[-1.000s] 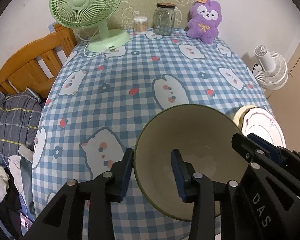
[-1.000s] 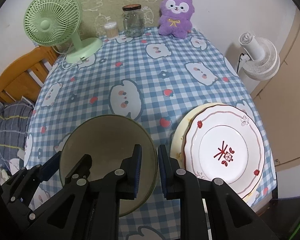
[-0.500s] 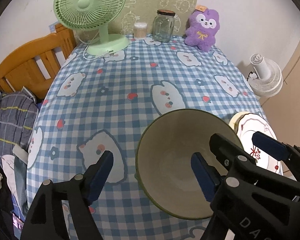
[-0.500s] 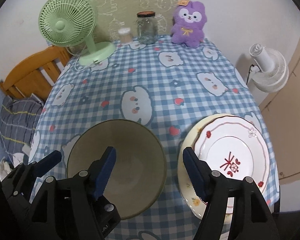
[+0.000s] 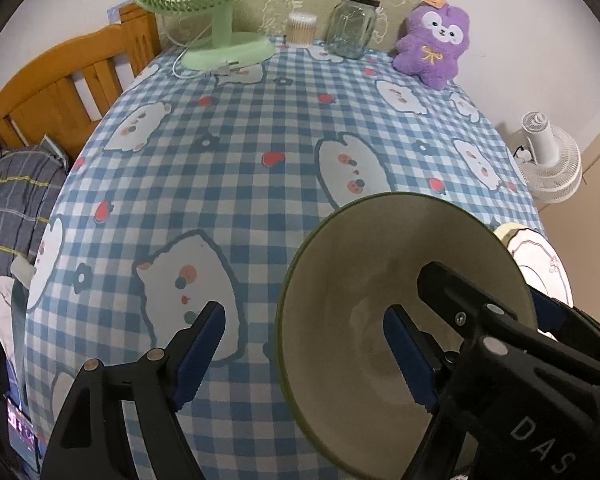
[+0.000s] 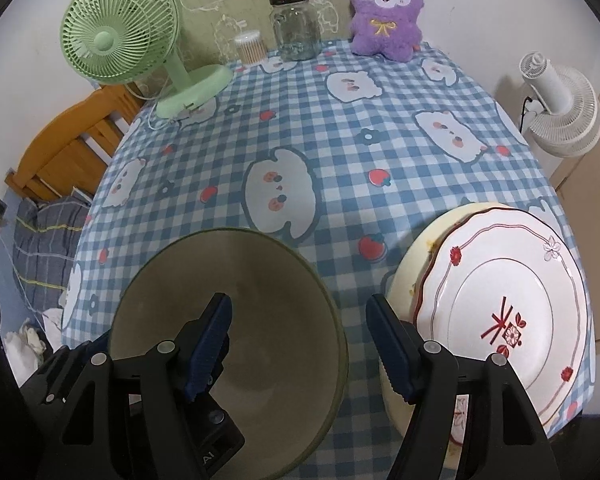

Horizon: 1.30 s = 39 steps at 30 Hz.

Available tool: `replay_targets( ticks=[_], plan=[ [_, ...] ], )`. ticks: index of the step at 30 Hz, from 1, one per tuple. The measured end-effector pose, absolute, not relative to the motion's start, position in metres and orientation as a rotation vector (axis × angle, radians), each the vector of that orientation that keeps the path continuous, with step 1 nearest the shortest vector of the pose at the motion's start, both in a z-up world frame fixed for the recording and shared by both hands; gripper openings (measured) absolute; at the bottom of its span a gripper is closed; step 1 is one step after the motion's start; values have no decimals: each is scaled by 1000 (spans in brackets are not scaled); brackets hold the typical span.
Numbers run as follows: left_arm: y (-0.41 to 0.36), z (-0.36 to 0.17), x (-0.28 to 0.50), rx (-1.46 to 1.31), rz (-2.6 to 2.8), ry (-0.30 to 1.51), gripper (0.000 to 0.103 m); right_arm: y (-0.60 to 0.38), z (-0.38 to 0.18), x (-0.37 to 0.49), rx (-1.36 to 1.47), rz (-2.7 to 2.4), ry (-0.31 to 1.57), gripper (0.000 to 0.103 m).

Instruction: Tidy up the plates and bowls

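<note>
Olive-green bowl: sitting upright on the checked tablecloth, near the front edge, between both tools.
Left gripper: standing wide, holding nothing; straddling the bowl's left rim, one pad outside over the cloth, the other inside the bowl, neither pressing.
Left jaws: just been opening, rim wall between them but free.
Right gripper: spread fairly wide, gripping nothing; straddling the bowl's right rim, left pad over the bowl's inside, right pad hanging between bowl and plates.
Right jaws: also just been opening, nothing pinched.
Plate stack: lying to the right of the bowl, near but apart; red-patterned white plate resting on a cream one.
Deciding relation: plates lying on the right tool's side, bowl equally close to both.
Nearer hand: right for the plates, probably; either for the bowl.
Long axis: none, bowl and plates being round.
</note>
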<state>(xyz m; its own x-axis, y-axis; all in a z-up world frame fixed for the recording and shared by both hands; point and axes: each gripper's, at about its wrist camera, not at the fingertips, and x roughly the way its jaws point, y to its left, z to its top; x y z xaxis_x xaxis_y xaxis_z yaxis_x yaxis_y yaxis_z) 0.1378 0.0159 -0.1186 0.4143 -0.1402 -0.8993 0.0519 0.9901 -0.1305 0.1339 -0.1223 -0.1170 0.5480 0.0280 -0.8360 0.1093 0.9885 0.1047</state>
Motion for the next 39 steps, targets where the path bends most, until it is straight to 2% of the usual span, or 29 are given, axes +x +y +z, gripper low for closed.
replay_targets(
  ticks=[6,10,13,24,27,39],
  plan=[
    [7,-125,138,-74,-118,1151,82,-123,-127,140,150,-20,1018,73],
    [3,-127,138,-66,-105,1163,77,-122,-134,145,146,15,1045,73],
    [1,-129,139,-67,-105,1172,76,-123,-137,148,142,38,1065,72],
    [-3,-130,140,-64,-77,1186,75,-125,-145,158,155,132,1124,59],
    [-5,-129,139,-75,-111,1186,65,-127,-145,158,162,138,1130,57],
    [-4,-125,137,-86,-150,1185,62,-124,-139,153,155,78,1126,56]
  ],
)
